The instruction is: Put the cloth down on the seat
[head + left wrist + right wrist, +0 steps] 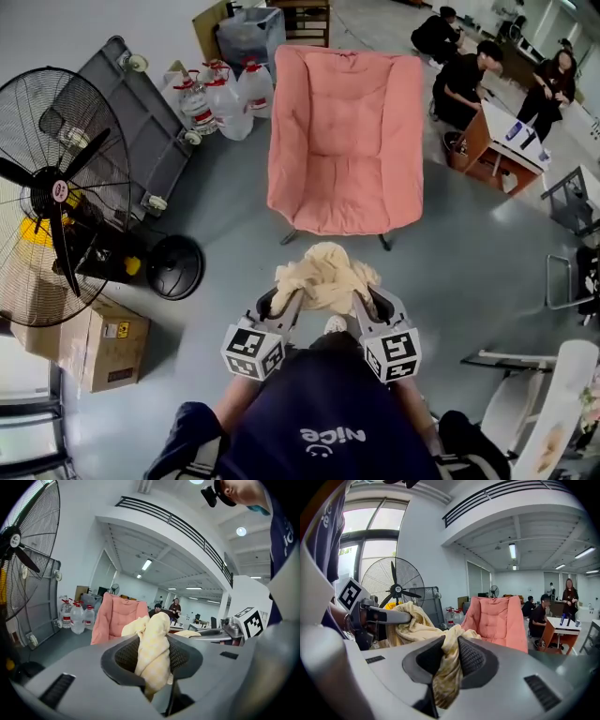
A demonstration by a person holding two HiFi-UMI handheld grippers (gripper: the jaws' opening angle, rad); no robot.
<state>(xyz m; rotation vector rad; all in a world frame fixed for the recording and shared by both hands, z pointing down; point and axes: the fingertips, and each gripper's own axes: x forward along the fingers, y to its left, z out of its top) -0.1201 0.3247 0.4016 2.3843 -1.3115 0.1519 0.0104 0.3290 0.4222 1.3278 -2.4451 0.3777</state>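
Observation:
A pale yellow cloth [322, 275] hangs bunched between both grippers, just in front of the person's body. My left gripper [282, 304] is shut on the cloth's left part, a thick fold [153, 656] pinched between its jaws. My right gripper [366, 302] is shut on the right part, a fold [447, 667] squeezed between its jaws. The pink padded chair [345, 141] stands on the grey floor ahead, its seat [343, 195] bare. In the gripper views the chair [115, 618] [499, 620] shows beyond the cloth, some way off.
A large black floor fan [58, 192] stands at the left beside cardboard boxes [105, 349]. Water bottles [221, 97] and a grey cart [141, 122] sit left of the chair. People sit at a wooden desk [494, 145] at the right. White furniture [553, 405] lies at the lower right.

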